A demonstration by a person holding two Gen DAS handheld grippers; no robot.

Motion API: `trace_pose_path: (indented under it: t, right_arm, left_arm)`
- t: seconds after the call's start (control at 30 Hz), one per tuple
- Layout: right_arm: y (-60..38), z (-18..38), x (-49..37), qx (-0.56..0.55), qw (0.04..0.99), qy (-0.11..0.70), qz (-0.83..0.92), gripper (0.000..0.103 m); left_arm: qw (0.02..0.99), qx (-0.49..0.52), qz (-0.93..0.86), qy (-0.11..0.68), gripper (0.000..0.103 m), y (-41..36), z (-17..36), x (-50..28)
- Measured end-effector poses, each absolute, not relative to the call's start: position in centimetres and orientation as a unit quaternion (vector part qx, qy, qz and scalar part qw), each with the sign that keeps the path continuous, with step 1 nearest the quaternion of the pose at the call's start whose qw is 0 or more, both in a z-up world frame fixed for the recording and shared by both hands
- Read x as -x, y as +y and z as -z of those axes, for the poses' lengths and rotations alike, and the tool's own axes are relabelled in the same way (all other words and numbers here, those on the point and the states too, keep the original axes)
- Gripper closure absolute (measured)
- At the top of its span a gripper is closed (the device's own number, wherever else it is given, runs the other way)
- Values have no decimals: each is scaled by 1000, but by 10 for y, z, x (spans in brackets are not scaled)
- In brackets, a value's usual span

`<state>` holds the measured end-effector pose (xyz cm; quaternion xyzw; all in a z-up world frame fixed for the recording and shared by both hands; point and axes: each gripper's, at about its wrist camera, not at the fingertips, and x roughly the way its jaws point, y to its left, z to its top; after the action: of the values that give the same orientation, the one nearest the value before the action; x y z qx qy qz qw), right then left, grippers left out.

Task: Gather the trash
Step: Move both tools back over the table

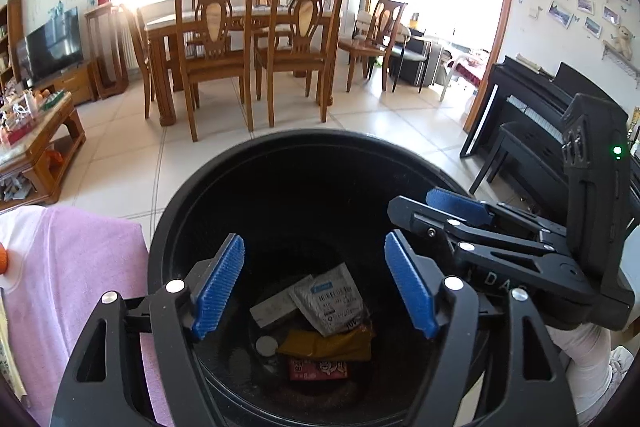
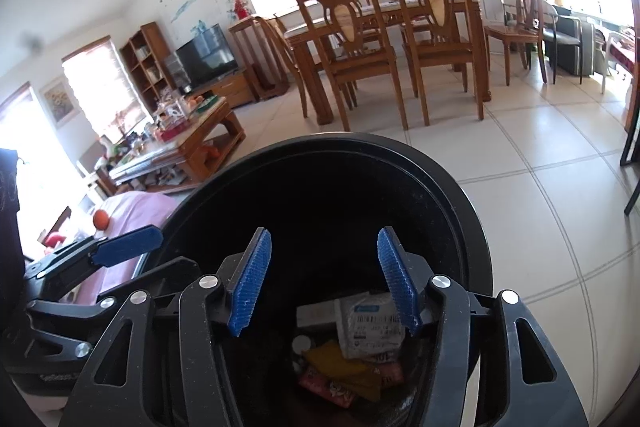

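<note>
Both grippers are held over the black bin, which stands on the tiled floor: left gripper w/ fingers well apart and nothing between them, right gripper likewise parted and empty. Several pcs of trash are seen at the bin's bottom, incl. a white packet, a yellow wrapper and a red wrapper. This drop is judged done; whether more trash is left elsewhere can't be told.
</note>
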<state>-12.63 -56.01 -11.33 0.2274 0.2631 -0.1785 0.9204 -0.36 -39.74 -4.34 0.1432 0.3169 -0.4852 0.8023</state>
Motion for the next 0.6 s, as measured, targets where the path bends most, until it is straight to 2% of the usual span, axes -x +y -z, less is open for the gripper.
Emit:
trace_pose_path:
  t: [0.07,0.13,0.17,0.5,0.57,0.6]
  right_arm:
    - [-561,111,129,-237,920,255,179,46]
    - [-560,108,133,-244,920,245,182,35]
    - [-558,106,134,-247,921,239,184,34]
    - [-525,92,122,-241,925,227,185,33]
    - [-515,88,115,-240,927,228,176,22]
    - [-509,86,113,-240,929,225,171,12]
  left_arm:
    - [809,-133,486,303,25,-392,39,6]
    - [816,-123,484,291,6,-382,34,9]
    - [823,-119,479,282,5,-378,32,11]
    - [849,-111,451,251,5,-321,-1,24]
    - [855,-115,439,250,5,-303,-5,24]
    - [858,-117,434,249,5,-296,-8,25]
